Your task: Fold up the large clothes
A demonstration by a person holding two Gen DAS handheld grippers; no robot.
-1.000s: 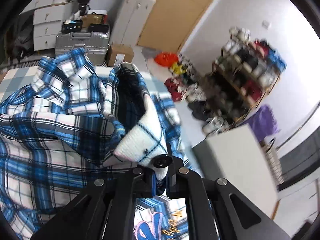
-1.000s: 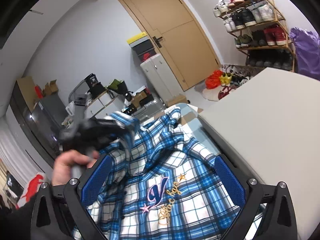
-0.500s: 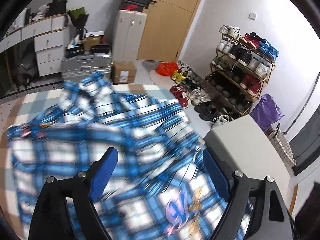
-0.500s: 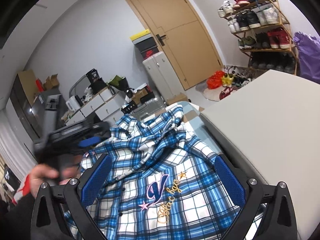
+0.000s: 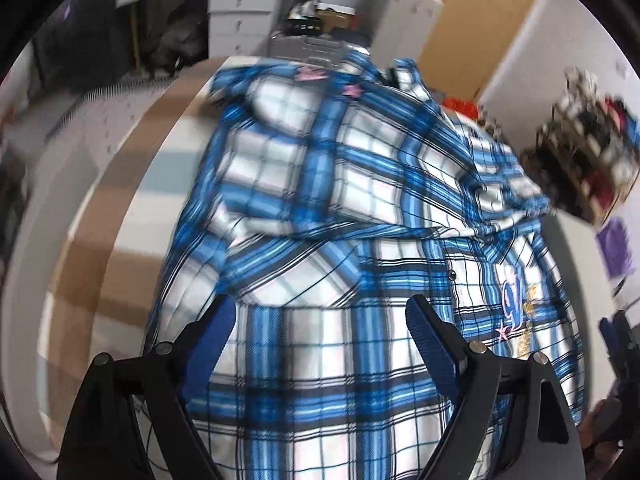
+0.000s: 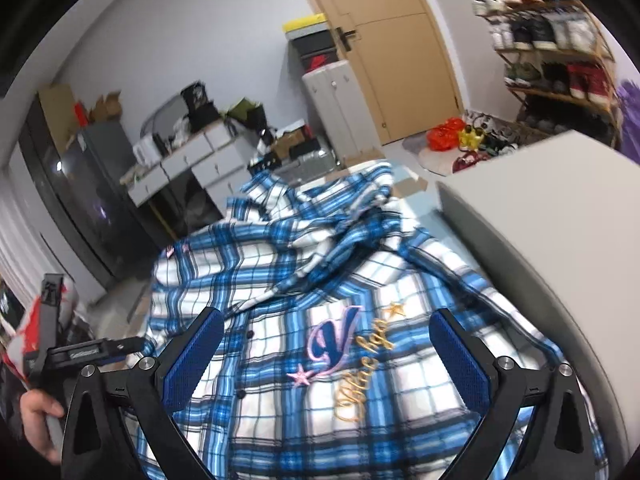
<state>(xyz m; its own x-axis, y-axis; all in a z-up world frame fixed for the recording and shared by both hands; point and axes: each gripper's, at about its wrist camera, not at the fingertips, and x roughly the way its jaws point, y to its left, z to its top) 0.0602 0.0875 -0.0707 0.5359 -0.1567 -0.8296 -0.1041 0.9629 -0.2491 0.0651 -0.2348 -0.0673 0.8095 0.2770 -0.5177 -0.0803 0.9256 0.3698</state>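
A large blue and white plaid shirt (image 5: 340, 184) lies spread on a checked cover (image 5: 120, 200), front up, rumpled near the collar. Its embroidered logo (image 6: 340, 340) sits between the fingers of my right gripper (image 6: 326, 314), which hovers open just above the chest. My left gripper (image 5: 320, 300) is open too, with nothing between its blue pads (image 5: 212, 332), and looks down over the shirt's lower half. In the right wrist view the left gripper's body (image 6: 100, 350) shows at the left edge, held by a hand (image 6: 36, 412). A sleeve lies folded across the body of the shirt (image 6: 280, 264).
A pale grey block (image 6: 540, 208) borders the shirt on the right. Beyond stand a shoe rack (image 6: 552, 52), a wooden door (image 6: 392, 48), a drawer unit (image 6: 192, 160) and a silver suitcase (image 5: 316, 46). Bare checked cover lies left of the shirt.
The left gripper let go of the sleeve cuff, opened wide and swung away to the left over the shirt. The sleeve now lies on the shirt. The right gripper shifted a little.
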